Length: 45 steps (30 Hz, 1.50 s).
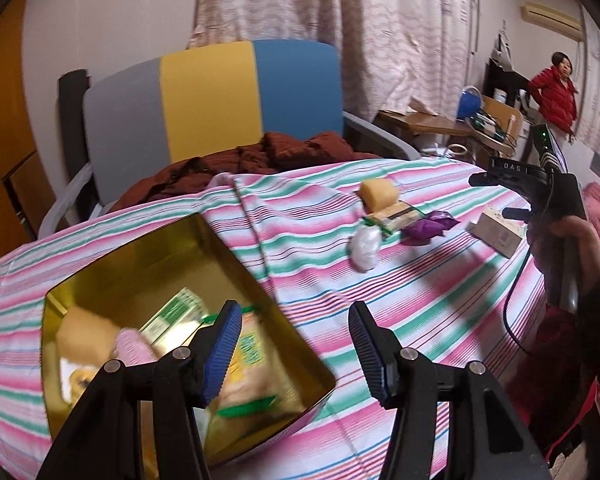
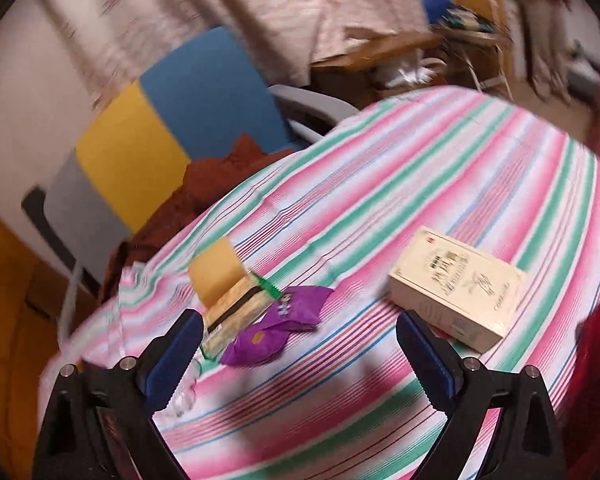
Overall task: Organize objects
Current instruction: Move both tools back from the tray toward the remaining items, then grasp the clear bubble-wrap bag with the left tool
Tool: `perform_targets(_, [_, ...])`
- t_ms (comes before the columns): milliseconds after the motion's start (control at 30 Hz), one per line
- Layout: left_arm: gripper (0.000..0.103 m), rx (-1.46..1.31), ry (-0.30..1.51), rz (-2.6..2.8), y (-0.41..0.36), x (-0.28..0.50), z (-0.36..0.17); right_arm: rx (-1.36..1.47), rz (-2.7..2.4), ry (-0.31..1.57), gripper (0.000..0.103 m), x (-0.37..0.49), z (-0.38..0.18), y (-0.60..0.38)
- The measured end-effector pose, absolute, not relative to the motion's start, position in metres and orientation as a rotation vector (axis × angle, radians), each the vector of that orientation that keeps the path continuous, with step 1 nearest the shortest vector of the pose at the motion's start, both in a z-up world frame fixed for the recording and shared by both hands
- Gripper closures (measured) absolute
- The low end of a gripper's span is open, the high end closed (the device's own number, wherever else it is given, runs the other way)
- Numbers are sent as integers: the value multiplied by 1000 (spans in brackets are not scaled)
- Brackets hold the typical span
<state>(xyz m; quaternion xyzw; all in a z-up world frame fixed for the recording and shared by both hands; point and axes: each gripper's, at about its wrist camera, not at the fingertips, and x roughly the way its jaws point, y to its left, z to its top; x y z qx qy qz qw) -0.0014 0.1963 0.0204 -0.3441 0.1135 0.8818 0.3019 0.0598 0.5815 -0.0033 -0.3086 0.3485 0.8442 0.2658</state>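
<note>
A gold tin box (image 1: 100, 272) lies on the striped tablecloth (image 1: 400, 280) with several snack packets inside (image 1: 256, 376). My left gripper (image 1: 296, 348) hangs open over the tin's right rim, with nothing between its fingers. Farther right lie a yellow packet (image 1: 378, 193), a green-edged packet (image 1: 396, 214), a purple packet (image 1: 428, 227), a white packet (image 1: 365, 247) and a cream box (image 1: 496, 232). In the right wrist view my right gripper (image 2: 300, 348) is open just above the purple packet (image 2: 280, 326), beside the green-edged packet (image 2: 236, 308), the yellow packet (image 2: 216, 276) and the cream box (image 2: 456, 288).
A grey, yellow and blue chair (image 1: 212, 100) holding a rust-red garment (image 1: 260, 156) stands behind the table. A cluttered wooden desk (image 1: 440, 124) is at the back right, where a person in a red jacket (image 1: 554, 96) stands. A hand holds the right gripper's handle (image 1: 564, 240).
</note>
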Motion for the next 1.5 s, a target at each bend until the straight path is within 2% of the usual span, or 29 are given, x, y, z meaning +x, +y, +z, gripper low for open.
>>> perform_targets(300, [47, -971, 264, 2199, 264, -27, 16, -844, 2305, 1016, 3, 57, -7, 584])
perform_targets(533, [47, -1019, 320, 2153, 318, -59, -5, -890, 2325, 1067, 3, 53, -15, 582])
perform_targets(1133, [47, -1228, 394, 2074, 382, -126, -76, -1098, 2342, 1002, 3, 27, -35, 568])
perform_targets(1167, [52, -1242, 393, 2065, 383, -127, -80, -1102, 2340, 998, 3, 26, -36, 568])
perform_targets(1200, [64, -1251, 395, 2060, 384, -128, -83, -1109, 2337, 991, 3, 25, -36, 568])
perform_targets(1233, [66, -1257, 401, 2048, 384, -128, -87, -1116, 2334, 986, 3, 24, -37, 568])
perform_targets(1500, [68, -1246, 367, 2040, 367, -102, -81, -1194, 2323, 952, 3, 16, -45, 564])
